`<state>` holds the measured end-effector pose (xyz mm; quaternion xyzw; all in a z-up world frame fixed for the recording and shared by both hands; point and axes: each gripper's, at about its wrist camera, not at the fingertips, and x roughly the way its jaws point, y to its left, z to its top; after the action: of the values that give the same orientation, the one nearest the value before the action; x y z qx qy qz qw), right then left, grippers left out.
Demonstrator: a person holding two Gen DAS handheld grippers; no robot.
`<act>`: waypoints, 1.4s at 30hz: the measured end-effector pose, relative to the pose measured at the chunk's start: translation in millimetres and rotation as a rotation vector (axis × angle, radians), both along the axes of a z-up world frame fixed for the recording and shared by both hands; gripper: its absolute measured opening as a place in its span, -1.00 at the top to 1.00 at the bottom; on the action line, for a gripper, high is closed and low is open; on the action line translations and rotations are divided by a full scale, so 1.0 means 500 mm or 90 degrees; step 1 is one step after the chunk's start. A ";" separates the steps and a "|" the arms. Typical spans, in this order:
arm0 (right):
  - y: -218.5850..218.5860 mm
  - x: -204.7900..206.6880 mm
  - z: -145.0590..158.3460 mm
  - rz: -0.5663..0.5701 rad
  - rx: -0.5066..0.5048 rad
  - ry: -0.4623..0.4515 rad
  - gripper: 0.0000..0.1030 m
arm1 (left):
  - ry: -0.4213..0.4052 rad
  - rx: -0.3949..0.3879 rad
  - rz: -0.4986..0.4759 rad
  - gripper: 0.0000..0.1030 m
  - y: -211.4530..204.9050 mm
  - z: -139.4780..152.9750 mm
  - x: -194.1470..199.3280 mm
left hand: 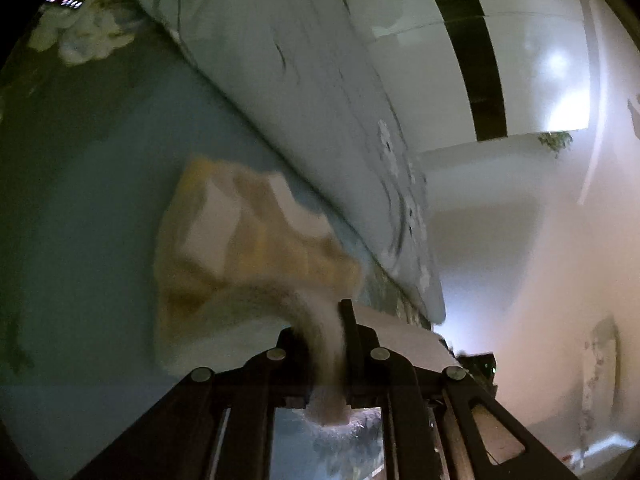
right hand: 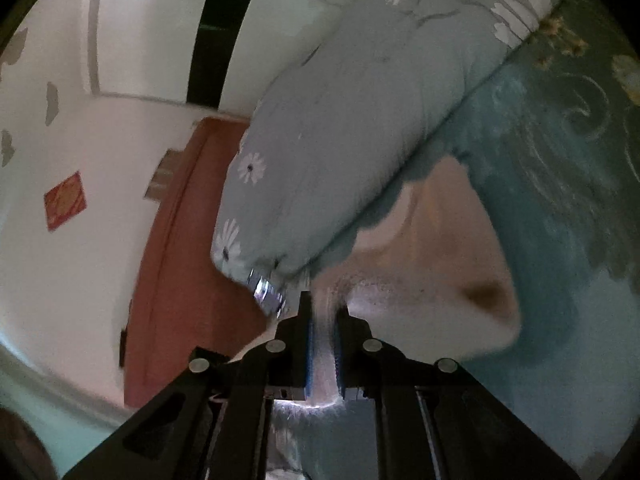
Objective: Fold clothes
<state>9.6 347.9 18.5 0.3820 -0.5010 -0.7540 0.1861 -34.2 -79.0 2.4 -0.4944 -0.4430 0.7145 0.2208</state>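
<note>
Left claw (left hand: pixel 340 344) pinched edge of tan-and-white garment (left hand: pixel 248 240); rest of cloth hung blurred above teal bedsheet (left hand: pixel 80 200). Right claw (right hand: pixel 323 340) clamped on pale fabric of the same garment (right hand: pixel 432 280), blue pads (right hand: pixel 309 356) pressed against it. Long flowered pillow (right hand: pixel 340 140) lay on bed just beyond. Red door (right hand: pixel 180 260) at far wall.

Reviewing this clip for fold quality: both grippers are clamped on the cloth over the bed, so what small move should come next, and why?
Probably draw the two grippers apart to pull it taut: the left gripper and right gripper each pinch the garment, which hangs bunched and blurred above the teal sheet.
</note>
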 end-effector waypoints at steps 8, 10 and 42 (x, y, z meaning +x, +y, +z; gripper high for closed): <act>0.004 -0.140 -0.082 -0.057 0.031 -0.084 0.84 | -0.058 -0.046 0.024 0.78 0.020 -0.103 -0.159; 0.007 -0.164 -0.107 -0.065 0.039 -0.110 0.84 | -0.067 -0.053 0.028 0.78 0.022 -0.125 -0.183; 0.064 -0.170 -0.099 -0.078 0.170 -0.090 -0.50 | -0.077 -0.139 0.062 -0.38 -0.121 -0.146 -0.097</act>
<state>-75.4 380.0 -31.0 0.4243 -0.4305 -0.7949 0.0516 -82.7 -139.8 -70.7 -0.5356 -0.3987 0.7372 0.1036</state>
